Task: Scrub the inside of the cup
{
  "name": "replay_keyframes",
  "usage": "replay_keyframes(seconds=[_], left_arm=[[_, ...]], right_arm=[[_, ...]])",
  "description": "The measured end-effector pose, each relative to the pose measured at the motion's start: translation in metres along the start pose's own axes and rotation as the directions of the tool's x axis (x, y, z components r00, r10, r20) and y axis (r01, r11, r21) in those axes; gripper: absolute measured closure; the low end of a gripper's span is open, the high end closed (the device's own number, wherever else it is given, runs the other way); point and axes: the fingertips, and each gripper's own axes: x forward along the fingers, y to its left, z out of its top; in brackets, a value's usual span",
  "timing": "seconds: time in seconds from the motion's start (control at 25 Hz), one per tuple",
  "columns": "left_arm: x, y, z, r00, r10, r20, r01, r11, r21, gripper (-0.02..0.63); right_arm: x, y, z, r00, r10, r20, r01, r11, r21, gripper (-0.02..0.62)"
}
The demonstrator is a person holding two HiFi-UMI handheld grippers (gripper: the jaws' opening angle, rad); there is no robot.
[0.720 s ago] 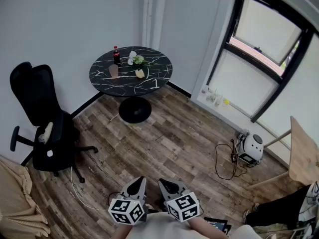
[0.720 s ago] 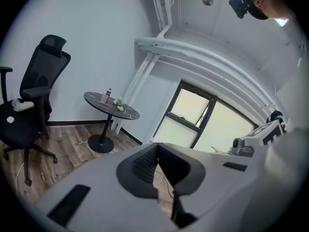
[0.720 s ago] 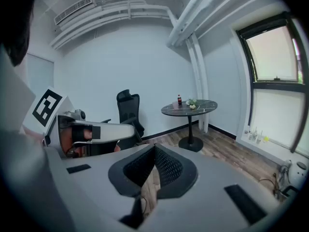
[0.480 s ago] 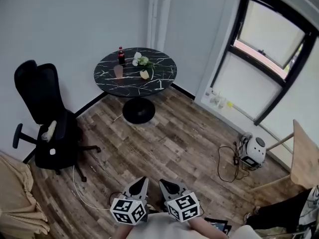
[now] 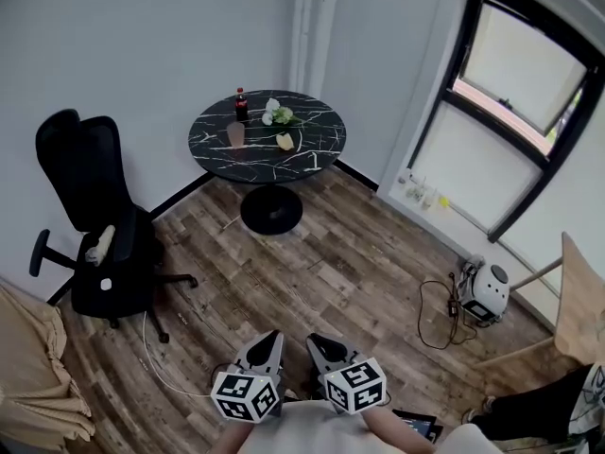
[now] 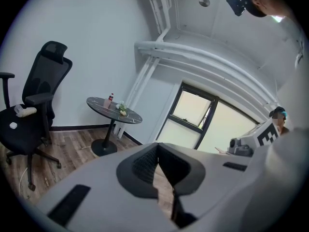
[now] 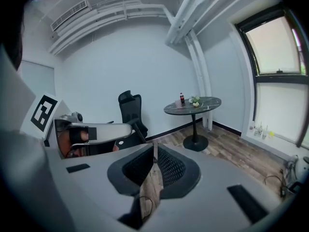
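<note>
A pinkish cup (image 5: 235, 134) stands on a round black marble table (image 5: 312, 154) far across the room. A yellow sponge-like piece (image 5: 285, 141), a dark bottle (image 5: 240, 105) and small flowers (image 5: 281, 114) stand beside it. My left gripper (image 5: 271, 337) and right gripper (image 5: 315, 341) are side by side at the bottom of the head view, far from the table. Both are shut and hold nothing. The left gripper (image 6: 157, 146) points past the table (image 6: 130, 118). The right gripper (image 7: 155, 145) faces the table (image 7: 205, 103) and its bottle (image 7: 182, 98).
A black office chair (image 5: 95, 225) stands left of the table. A white round device (image 5: 484, 289) with a cable lies on the wooden floor at right. A light wooden tabletop (image 5: 581, 296) juts in at the right edge. Beige cloth (image 5: 28, 367) hangs at the lower left.
The head view has shifted, so the table and the chair sit a little further right and lower in the picture. Both grippers stay shut in the same place.
</note>
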Motion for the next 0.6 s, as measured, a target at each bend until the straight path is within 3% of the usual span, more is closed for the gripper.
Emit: replay_keyframes(seconds=[0.16,0.28,0.6], left_arm=[[0.002,0.005,0.004,1.0,-0.003,-0.001,0.003,1.0,0.011,0.597],[0.009,0.013,0.009,1.0,0.002,0.007,-0.002,1.0,0.0,0.597],[0.048,0.045,0.026,0.998,0.064,0.006,-0.063,0.998,-0.02,0.597]], right_arm=[[0.004,0.006,0.006,0.999,0.044,-0.003,-0.044,0.999,0.0,0.552],[0.014,0.005,0.012,0.996,0.09,-0.024,-0.09,0.996,-0.011,0.455],[0.056,-0.036,0.033,0.994,0.106,-0.027,-0.106,0.994,0.018,0.457]])
